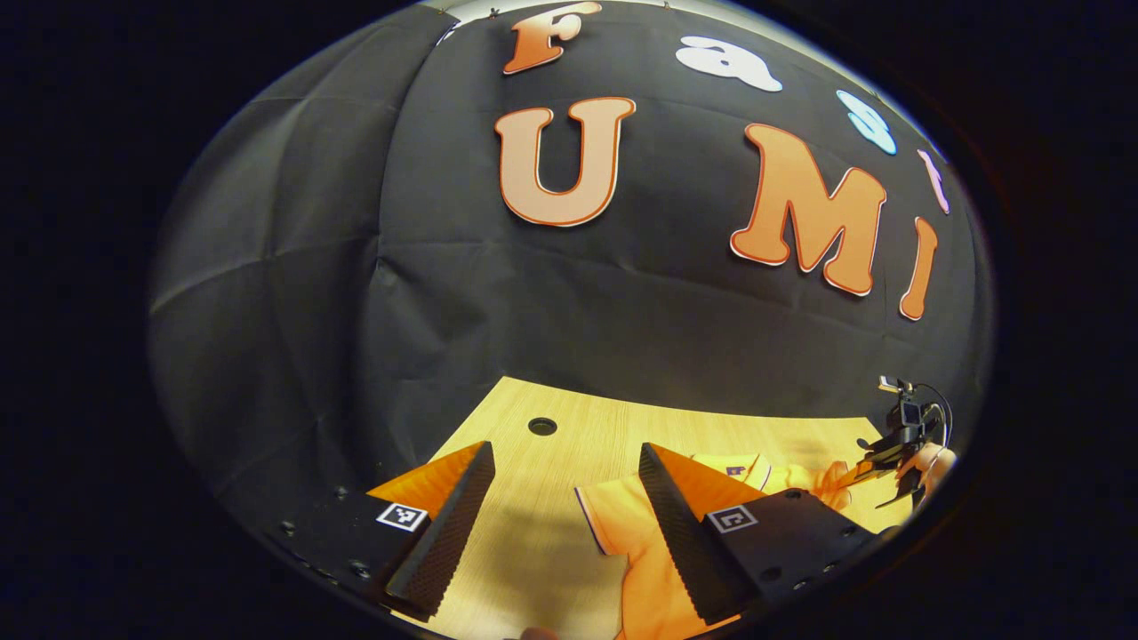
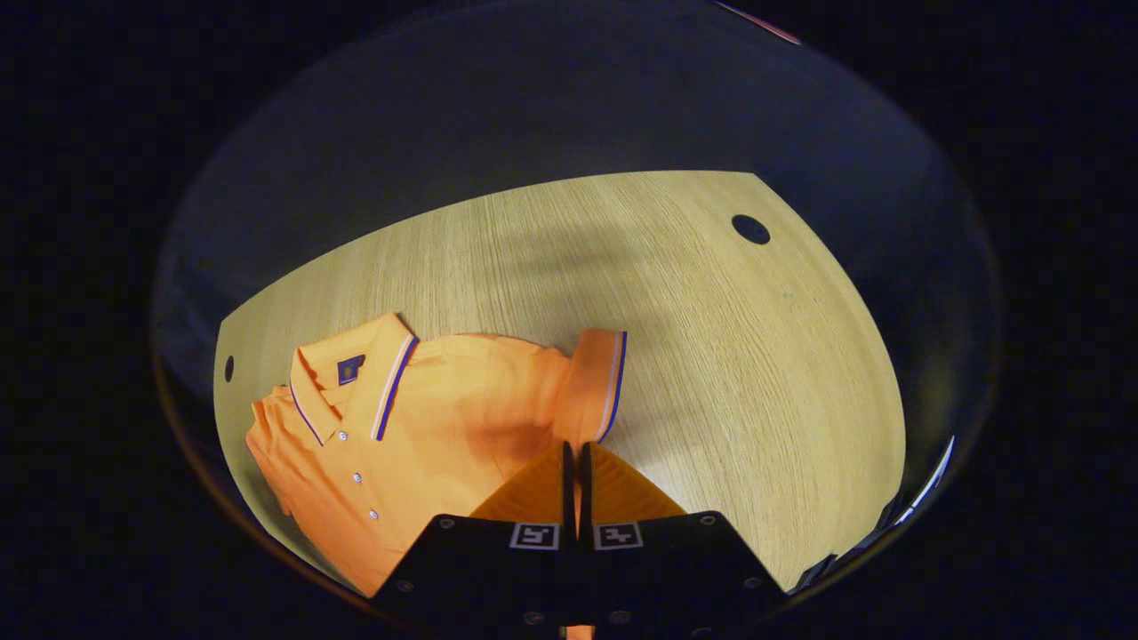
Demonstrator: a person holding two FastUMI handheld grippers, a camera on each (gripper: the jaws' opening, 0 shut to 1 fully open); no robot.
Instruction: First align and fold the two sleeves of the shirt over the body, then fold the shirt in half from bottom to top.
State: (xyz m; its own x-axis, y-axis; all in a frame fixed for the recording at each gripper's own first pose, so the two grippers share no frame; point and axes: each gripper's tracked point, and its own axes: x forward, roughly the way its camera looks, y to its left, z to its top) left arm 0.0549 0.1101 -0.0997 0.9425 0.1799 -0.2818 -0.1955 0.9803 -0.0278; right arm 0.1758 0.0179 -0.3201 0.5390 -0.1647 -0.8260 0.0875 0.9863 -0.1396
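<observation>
Folding the first sleeve (image 2: 597, 382): my right gripper (image 2: 574, 462) is clamped together on its fabric, my left gripper (image 1: 564, 498) apart; next, carry it toward nine o'clock over the shirt (image 2: 427, 427)

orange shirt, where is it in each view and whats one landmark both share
Left gripper view: the orange shirt lies low and right of centre, partly behind the left gripper.
Right gripper view: lower left, collar up-left, one sleeve near centre.
Shared landmark: the round hole in the table.
</observation>
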